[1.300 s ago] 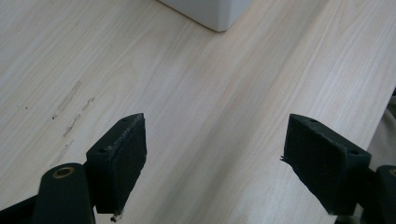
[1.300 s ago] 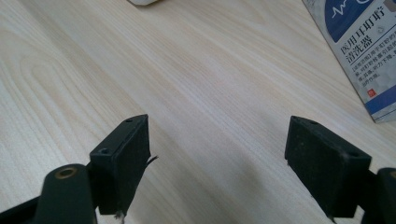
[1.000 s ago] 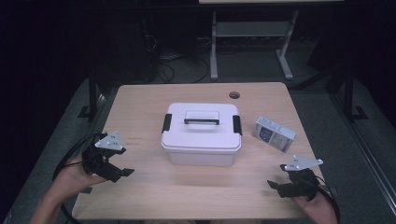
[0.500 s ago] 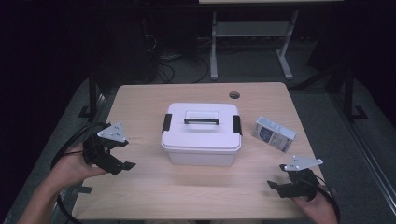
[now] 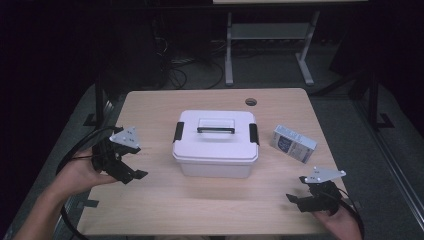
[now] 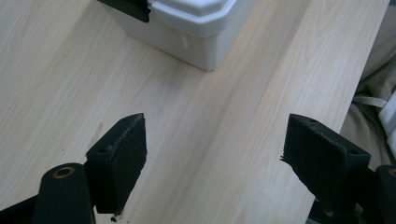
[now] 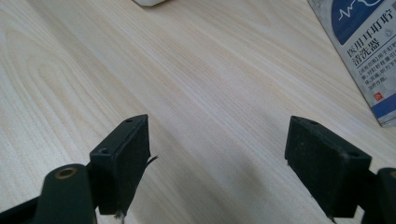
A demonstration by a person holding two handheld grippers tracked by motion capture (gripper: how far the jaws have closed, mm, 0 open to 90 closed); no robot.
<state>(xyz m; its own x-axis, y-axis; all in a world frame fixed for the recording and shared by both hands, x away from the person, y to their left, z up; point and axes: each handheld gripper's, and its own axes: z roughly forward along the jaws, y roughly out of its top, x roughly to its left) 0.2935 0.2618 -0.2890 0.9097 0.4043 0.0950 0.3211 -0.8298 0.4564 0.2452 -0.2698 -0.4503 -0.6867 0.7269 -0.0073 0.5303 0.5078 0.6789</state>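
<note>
- While the left gripper hangs over the left edge of the surface, its jaws are spread wide with nothing between them.
- Over in the middle sits the white storage box, lid on, black latches at both ends, clear handle lying flat on top.
- That box is to the right of the left gripper's jaws and apart from them, with bare wood in between.
- From the left gripper view, one lower corner of the white storage box shows up ahead, beyond the jaw tips and left of centre; no contact.
- Down at the front right corner of the surface, the right gripper is held in a hand, jaws parted wide too and holding nothing.
- Its jaws point leftward across the wood, with the white storage box well off, up and to the left.
- Just beyond the right gripper lies a small blue-and-white carton, flat on the surface, near the box's right end but not touching it.
- In the right gripper view, that carton sits at the upper right, ahead of the right-hand jaw and clear of it.
- Only a sliver of the white box peeks in at the top edge there.
</note>
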